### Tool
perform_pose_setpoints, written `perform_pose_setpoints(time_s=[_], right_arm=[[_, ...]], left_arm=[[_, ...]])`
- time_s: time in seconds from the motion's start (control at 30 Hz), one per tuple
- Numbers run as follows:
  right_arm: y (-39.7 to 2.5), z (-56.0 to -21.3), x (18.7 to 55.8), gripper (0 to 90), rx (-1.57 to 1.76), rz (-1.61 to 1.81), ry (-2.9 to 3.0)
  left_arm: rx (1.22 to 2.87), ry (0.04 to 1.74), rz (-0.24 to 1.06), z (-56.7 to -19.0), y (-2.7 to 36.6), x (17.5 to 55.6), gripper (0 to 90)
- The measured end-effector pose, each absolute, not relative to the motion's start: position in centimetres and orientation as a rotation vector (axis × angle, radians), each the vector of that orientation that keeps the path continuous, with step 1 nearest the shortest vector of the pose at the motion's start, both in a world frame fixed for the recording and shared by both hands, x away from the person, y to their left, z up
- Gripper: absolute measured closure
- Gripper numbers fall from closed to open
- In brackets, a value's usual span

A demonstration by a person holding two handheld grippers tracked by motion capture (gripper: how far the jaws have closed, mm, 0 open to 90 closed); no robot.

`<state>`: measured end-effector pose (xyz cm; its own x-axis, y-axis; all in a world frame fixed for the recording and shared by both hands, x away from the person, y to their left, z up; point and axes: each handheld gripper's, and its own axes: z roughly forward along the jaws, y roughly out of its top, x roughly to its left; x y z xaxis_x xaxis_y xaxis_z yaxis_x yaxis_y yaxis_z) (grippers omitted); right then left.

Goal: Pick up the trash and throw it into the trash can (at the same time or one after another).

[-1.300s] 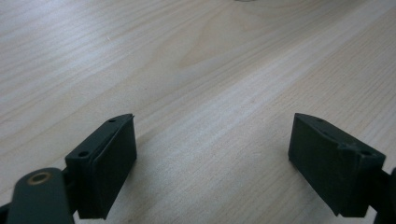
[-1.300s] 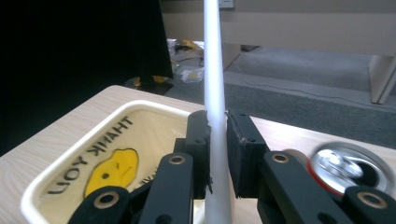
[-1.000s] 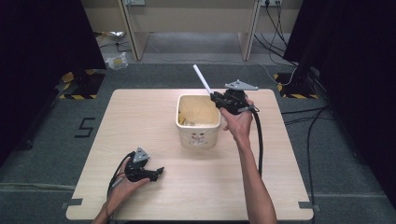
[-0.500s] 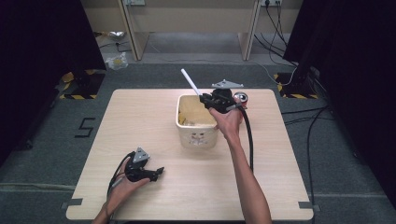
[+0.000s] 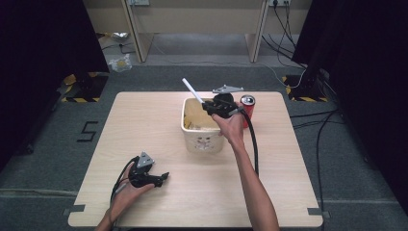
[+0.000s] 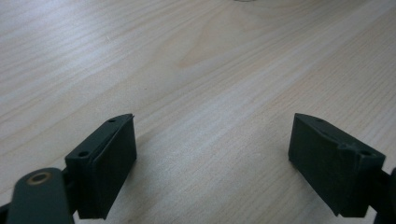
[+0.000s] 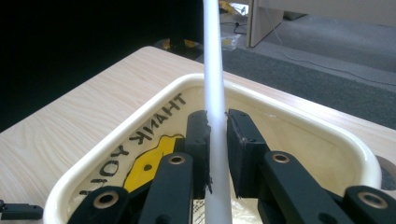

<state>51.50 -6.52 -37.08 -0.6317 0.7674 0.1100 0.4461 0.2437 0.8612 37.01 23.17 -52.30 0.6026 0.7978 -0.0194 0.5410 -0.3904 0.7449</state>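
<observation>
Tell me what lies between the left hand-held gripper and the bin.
Bare table only, between the left hand-held gripper and the bin, as the high view shows.

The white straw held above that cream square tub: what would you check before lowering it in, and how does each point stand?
1. Right gripper shut on the white straw: ok.
2. Straw over the opening of the cream square tub: ok.
3. Room inside the tub for it: cannot tell; printed paper lies within.
4. Red drink can beside the tub stands upright: ok, though close to the hand.
5. Left gripper open, resting apart on the pale wooden table: ok.
</observation>
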Motion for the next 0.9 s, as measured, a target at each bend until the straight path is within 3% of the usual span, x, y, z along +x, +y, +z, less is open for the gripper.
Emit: perform_pose_setpoints(time_s=[0.53,0.9], right_arm=[[-6.1,-38.3,51.9,78.2,1.106,1.249,2.292],[-7.3,-37.3,51.8,57.2,1.153,1.293,2.222]], left_arm=[[2.090,1.055,0.446,-52.3,23.2,37.0,14.5],[2.093,1.053,0.446,-52.3,23.2,37.0,14.5]])
